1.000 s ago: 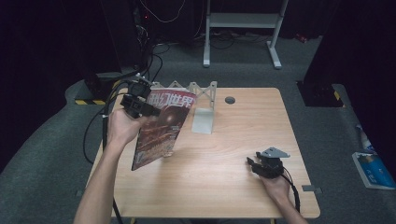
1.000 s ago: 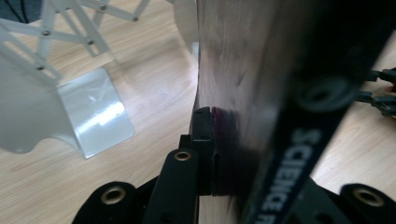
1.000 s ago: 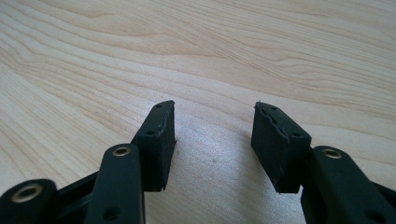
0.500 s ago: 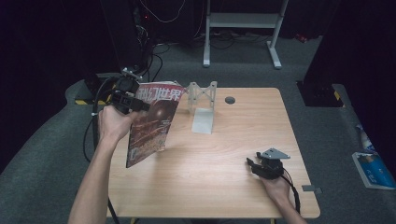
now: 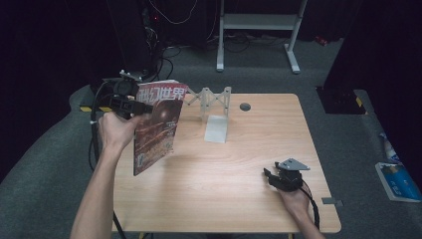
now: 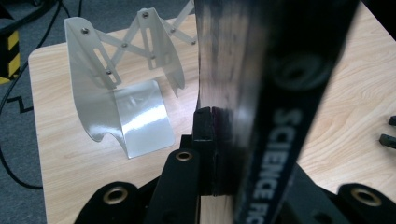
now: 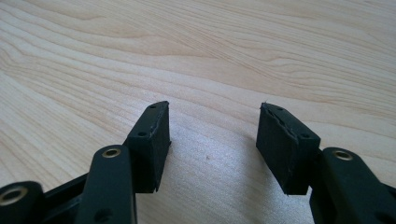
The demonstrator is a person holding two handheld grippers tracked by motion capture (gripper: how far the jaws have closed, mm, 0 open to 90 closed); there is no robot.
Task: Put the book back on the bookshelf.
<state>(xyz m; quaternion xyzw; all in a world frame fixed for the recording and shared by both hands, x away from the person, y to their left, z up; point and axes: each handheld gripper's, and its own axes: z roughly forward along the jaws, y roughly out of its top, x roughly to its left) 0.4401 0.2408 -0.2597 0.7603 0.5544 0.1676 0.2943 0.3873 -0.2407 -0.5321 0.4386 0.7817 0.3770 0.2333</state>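
Dark room, wooden table (image 5: 239,169) lit from above; the left gripper (image 5: 133,105) is clamping a magazine (image 5: 158,124) by its top edge, holding it upright and clear of the table's left side, with the metal accordion stand (image 5: 215,108) just beside it. The right gripper (image 5: 278,178) is resting near the right front edge, jaws spread and gripping nothing. Judging the stand is the target — keeping the spine vertical, lowering straight into a slot, and not unclamping before the stand is bearing the weight; otherwise it's flopping over.

Light wooden table (image 5: 219,179); metal folding stand (image 5: 215,113) on far part; right gripper (image 5: 271,178) resting near edge.
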